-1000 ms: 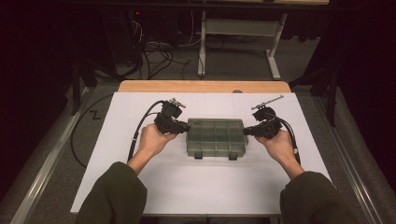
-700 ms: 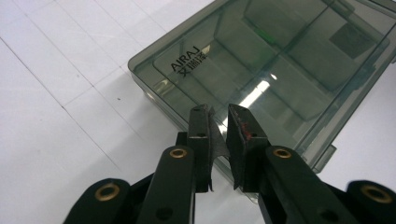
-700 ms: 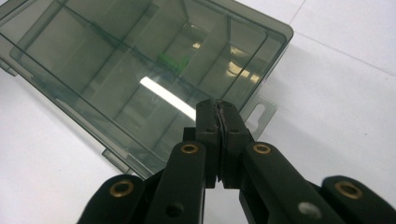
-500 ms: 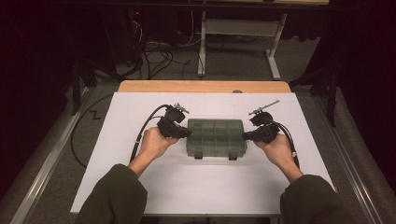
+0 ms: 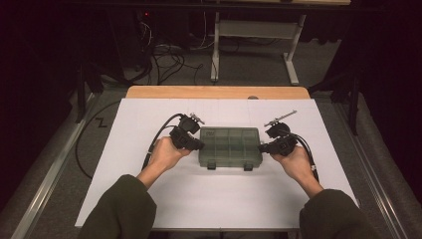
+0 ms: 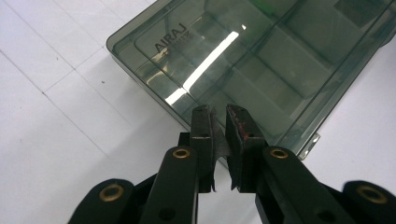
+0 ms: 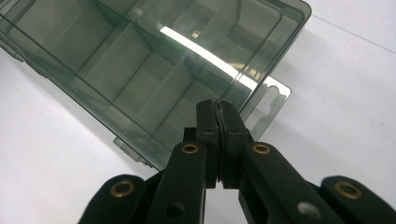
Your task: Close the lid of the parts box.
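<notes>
A smoky transparent compartment box (image 5: 230, 147) is lying flat, lid down, near the middle of the white-covered bench (image 5: 124, 199), with its two front latches turned toward the person. It is being flanked by both tools: the left gripper (image 5: 195, 143) is being held against its left end and the right gripper (image 5: 266, 147) against its right end, apparently so that the box is being steadied or squared between two opposing contacts rather than picked up. In the left gripper view the left gripper (image 6: 219, 116) is being presented to the short wall near the corner bearing the embossed brand; its jaws have just been closing and are now standing nearly together with only a thin slit between them, and nothing is being pinched there. In the right gripper view the right gripper (image 7: 218, 108) is being kept with its jaws pressed fully together, their tips lying over the box's end wall beside the clear hang tab (image 7: 271, 100); whether they are actually touching the plastic cannot be told. Closed jaws are probably being used as blunt pushers, since a narrow tip is being given a firm face against a smooth, slippery wall. The compartments visible through the lid are looking empty.
</notes>
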{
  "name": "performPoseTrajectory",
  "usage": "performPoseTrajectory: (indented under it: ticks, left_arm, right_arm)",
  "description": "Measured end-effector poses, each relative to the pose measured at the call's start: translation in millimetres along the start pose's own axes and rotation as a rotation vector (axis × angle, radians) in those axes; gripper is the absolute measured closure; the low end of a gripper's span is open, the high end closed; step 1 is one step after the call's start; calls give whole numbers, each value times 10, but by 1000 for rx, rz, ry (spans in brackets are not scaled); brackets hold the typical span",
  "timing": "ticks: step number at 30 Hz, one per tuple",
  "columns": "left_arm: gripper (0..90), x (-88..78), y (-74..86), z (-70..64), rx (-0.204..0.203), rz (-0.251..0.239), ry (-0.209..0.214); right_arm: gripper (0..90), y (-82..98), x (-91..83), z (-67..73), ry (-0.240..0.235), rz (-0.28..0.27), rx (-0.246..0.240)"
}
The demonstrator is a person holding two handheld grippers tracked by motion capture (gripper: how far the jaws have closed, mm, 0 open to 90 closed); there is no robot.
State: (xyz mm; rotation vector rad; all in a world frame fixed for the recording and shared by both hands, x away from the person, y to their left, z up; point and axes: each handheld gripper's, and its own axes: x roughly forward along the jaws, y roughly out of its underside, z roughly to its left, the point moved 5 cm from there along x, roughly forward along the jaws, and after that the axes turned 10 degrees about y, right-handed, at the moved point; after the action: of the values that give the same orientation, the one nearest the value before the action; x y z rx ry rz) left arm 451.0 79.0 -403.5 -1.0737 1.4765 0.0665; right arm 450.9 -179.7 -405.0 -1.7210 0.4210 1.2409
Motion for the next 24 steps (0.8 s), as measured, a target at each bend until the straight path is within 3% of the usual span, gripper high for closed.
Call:
performPoseTrajectory:
  ticks: [6, 7, 8, 18, 24]
  left_arm:
    - [813, 34, 20, -21, 7, 18, 3]
    - [813, 30, 37, -43, -18, 30, 0]
    - [813, 44, 25, -29, 9, 23, 1]
    - [811, 84, -5, -40, 3, 50, 22]
    - [723, 71, -6, -48, 7, 31, 20]
  right_arm:
    - [900, 16, 21, 58, 3, 5, -27]
    - [900, 14, 22, 61, 3, 5, -25]
    - [900, 12, 23, 65, 2, 5, -30]
    - [898, 9, 23, 84, -11, 5, -42]
    - [857, 14, 6, 58, -9, -4, -31]
